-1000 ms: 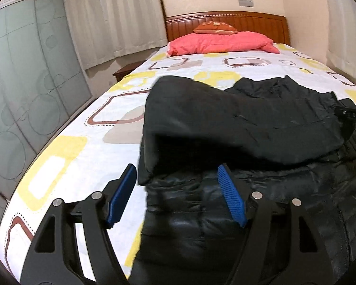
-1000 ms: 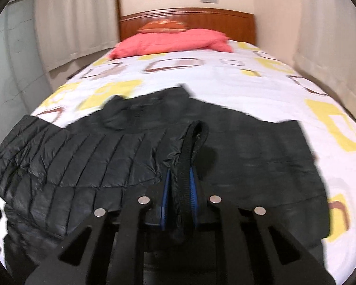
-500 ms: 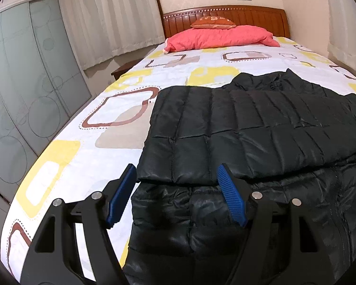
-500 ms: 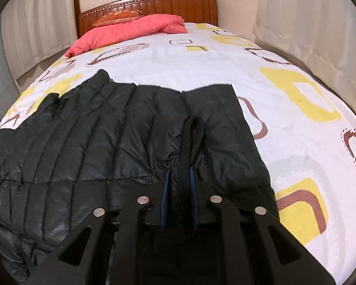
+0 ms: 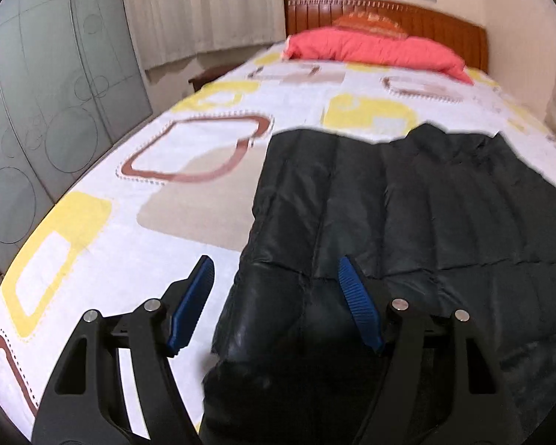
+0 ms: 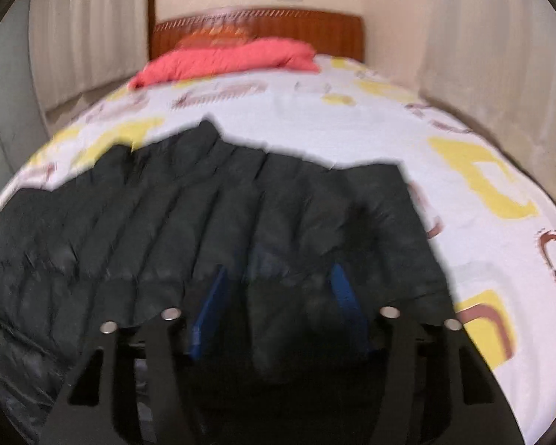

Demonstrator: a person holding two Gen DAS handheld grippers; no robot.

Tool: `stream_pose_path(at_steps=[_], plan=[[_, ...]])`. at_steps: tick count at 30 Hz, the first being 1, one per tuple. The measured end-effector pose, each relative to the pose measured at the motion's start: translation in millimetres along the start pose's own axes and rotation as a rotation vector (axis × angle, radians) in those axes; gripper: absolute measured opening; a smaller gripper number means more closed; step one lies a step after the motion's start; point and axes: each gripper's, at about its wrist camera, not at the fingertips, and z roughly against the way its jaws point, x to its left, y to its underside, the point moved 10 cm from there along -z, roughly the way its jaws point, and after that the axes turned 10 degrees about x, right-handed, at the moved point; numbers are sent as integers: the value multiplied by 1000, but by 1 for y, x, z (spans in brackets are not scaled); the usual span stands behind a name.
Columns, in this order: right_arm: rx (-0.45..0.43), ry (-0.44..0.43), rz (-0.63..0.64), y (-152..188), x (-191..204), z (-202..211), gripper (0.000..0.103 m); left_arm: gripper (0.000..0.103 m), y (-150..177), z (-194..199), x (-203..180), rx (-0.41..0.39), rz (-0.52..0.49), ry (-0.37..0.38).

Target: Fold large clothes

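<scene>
A black quilted puffer jacket (image 5: pixel 407 200) lies on the bed, its left side folded over the body. It also shows in the right wrist view (image 6: pixel 211 215), blurred. My left gripper (image 5: pixel 274 278) is open and empty, over the jacket's near left edge. My right gripper (image 6: pixel 278 285) is open, with the jacket's fabric lying between and under its blue pads (image 6: pixel 211 307); nothing is pinched.
The bed (image 5: pixel 189 193) has a white sheet with yellow and brown squares. A red pillow (image 5: pixel 370 48) lies by the wooden headboard (image 5: pixel 444 26). Glass wardrobe doors (image 5: pixel 48 104) stand left, curtains (image 6: pixel 493 55) right.
My right gripper has opened and let go of the jacket's edge. The folded side now lies flat. Both views have shifted and are blurred by motion.
</scene>
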Motion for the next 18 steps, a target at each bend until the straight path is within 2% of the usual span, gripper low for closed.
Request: stream_pose_path(at_steps=[2,4,7,10,12,13,15,18], plan=[[42,12,12,14,2,-22,54,69,5,-13,-3,32,-16,-7],[51,22,16,15,4,-22,55,69,9,-20,-5,49,-25,-14],[54,13,-6,9,2,-12,55,60,5,-7,-4,37,-38,-35],[24,-5,-17,2,8,-1,55,60,-4,23,-4,-58,-43,-88],[0,-4,-8,-3,19,1,55,65,-11,30,-13,-103,-62,-89],[7,2,1,-4,23,-5,55,65,-13,24,-21,-94,-80,-80],[66,12,5,2,27,-28,56,66,-1,-13,-33,39,-111,-56],[87,-3,-14,-4,25,-24,56,63,-7,-9,-34,19,-134,-86]])
